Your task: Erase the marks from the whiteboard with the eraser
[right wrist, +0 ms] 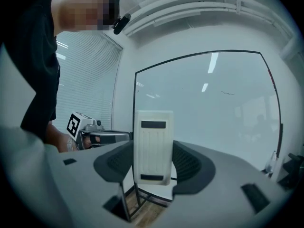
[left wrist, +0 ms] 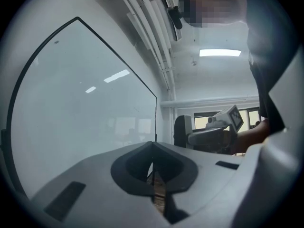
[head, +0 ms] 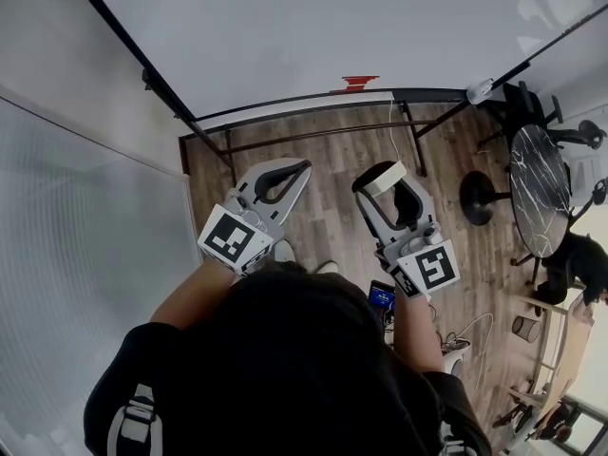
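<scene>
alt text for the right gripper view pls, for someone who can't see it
A white eraser stands upright, clamped in the dark jaws of the right gripper, in front of a large whiteboard that bears a faint mark near its upper right. At the left, the left gripper is held level in front of window blinds.

Wood floor (head: 328, 169), whiteboard stand (head: 427, 93), round table (head: 537, 188), loose cable (head: 475, 323)

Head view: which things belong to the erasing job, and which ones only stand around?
For the job: whiteboard; eraser, held in the right tongs; faint mark on the board.
Just standing around: round dark table; black chair; left tongs, shut and empty.
</scene>
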Available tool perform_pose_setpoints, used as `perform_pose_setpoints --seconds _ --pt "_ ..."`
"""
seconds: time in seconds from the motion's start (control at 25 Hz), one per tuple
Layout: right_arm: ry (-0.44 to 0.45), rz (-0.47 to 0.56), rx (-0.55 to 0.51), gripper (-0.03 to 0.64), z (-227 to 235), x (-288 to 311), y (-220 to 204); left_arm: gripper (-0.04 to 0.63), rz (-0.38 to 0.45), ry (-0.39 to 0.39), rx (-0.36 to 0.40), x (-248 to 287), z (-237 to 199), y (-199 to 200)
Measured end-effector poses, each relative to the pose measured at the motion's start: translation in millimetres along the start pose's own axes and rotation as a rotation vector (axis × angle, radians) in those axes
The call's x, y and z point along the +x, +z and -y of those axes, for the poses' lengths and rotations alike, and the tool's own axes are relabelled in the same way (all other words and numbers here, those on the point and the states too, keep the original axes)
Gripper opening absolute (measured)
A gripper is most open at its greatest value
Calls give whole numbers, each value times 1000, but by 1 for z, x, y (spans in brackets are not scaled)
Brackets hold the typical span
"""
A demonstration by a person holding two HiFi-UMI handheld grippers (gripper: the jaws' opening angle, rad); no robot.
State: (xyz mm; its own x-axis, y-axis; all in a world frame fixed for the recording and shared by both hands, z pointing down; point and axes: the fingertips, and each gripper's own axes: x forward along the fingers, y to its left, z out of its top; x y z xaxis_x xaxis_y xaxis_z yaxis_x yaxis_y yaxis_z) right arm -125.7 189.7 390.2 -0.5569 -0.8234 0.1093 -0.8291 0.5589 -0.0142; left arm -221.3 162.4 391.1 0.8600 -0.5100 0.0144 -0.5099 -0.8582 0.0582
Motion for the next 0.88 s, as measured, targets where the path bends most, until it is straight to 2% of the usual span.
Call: perform_pose_setpoints --seconds 0.2,0.56,0.88 --pt "-34 5 12 249 9 17 -5 5 4 -16 1 8 -20 -6" --pt "-48 0 0 249 34 26 -5 5 3 -53 -6 38 -20 -5" --pt "-28 -2 3 250 88 30 -6 5 -4 -15 14 87 -24 0"
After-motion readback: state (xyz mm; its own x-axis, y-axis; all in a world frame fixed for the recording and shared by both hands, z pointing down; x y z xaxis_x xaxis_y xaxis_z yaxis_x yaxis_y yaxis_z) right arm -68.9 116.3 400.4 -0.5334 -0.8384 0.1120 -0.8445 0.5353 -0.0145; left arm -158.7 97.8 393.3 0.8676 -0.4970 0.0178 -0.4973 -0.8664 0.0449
